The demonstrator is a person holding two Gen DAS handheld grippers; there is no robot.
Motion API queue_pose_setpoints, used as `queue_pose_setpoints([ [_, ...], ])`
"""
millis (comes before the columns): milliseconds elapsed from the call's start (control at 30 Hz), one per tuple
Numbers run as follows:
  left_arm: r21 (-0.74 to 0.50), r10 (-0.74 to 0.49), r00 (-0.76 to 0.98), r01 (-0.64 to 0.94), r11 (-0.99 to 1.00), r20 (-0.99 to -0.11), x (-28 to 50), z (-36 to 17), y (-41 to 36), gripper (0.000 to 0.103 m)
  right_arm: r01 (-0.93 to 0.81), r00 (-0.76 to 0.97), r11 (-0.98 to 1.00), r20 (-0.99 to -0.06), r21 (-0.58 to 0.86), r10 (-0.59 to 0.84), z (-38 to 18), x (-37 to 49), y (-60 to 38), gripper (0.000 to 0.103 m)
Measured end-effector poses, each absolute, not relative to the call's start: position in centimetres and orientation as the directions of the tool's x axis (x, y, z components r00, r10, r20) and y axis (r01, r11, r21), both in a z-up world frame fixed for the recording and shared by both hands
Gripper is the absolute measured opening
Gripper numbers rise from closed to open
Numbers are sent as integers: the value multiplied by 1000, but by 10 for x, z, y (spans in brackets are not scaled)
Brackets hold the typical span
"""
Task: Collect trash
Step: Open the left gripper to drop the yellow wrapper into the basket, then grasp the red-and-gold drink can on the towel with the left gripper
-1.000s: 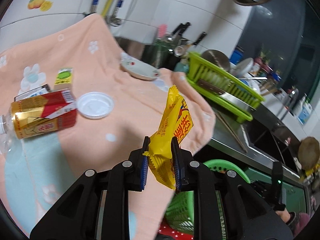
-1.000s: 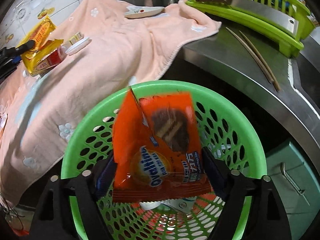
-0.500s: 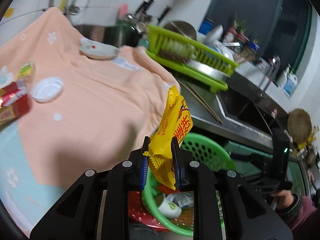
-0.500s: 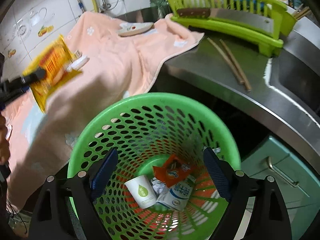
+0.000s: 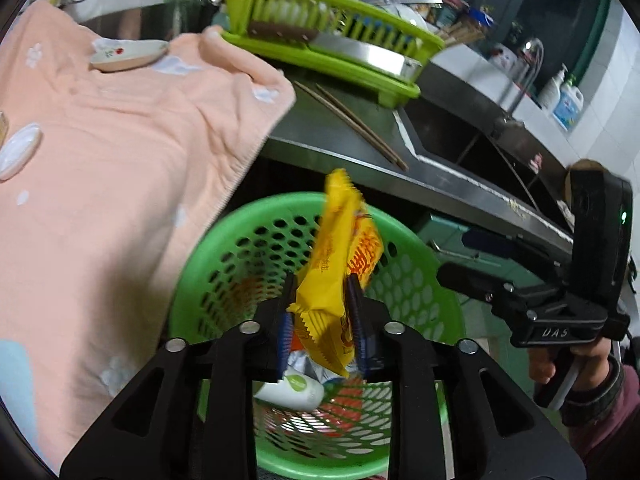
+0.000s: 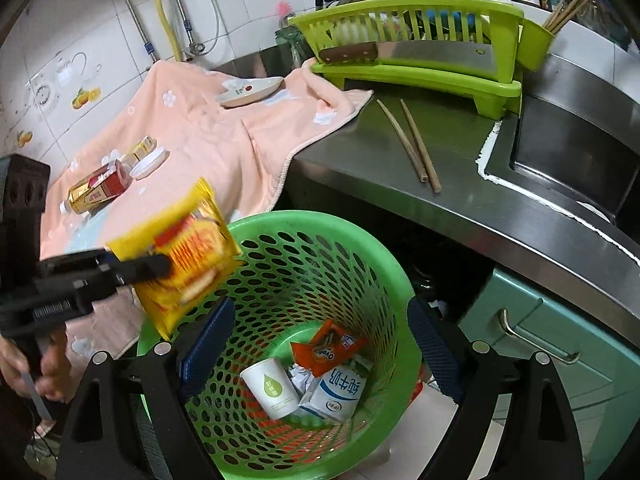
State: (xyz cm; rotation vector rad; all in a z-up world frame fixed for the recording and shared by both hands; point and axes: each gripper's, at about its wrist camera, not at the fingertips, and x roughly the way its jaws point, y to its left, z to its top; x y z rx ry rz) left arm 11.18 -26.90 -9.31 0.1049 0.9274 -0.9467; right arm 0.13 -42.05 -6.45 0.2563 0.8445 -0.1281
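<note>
Fingers of the left gripper (image 5: 320,312) stand at lower centre of the left wrist view, a narrow gap between them; its jaws have just been opening, and the yellow snack packet (image 5: 340,264) sits between the blue pads, whether still pinched I cannot tell. In the right wrist view, going left to right: a gold and red can (image 6: 100,190) lies on the peach towel (image 6: 208,140) at left; the packet hangs over the left rim of the green basket (image 6: 360,240) at centre. On the basket floor lie a paper cup (image 6: 272,386), an orange wrapper (image 6: 328,346) and a milk carton (image 6: 332,396). Right gripper (image 6: 320,356) fingers are spread wide, holding nothing. Chopsticks (image 6: 408,144) rest on the steel counter (image 6: 480,200) at upper right.
</note>
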Motion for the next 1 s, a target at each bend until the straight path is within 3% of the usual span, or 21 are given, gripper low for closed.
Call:
queue_pose_setpoints([
  [33,-301,-650,239,738,605,-721,109,-95,-272,35,214,658,961,-753,175,-10,-65,1,-421,85],
  [100,-290,-645,242,743,604,-725,107,-96,-274,53,215,659,960,-752,177,-9,-65,0,-421,85],
  [133,-281,-643,248,746,604,-724,105,-96,-274,55,214,659,960,-752,179,-7,-64,0,-422,85],
  [467,-166,-603,357,750,640,-714,120,-67,-236,60,173,661,969,-750,178,19,-58,13,-406,85],
  [667,-57,-518,484,690,722,-705,158,-41,-183,62,122,659,978,-751,166,45,-52,30,-388,85],
  [767,-18,-469,542,641,767,-697,181,-30,-154,71,96,653,981,-755,167,65,-51,40,-377,85],
  [1000,93,-320,657,512,854,-682,239,-11,-94,78,33,640,985,-761,170,109,-50,64,-348,85],
])
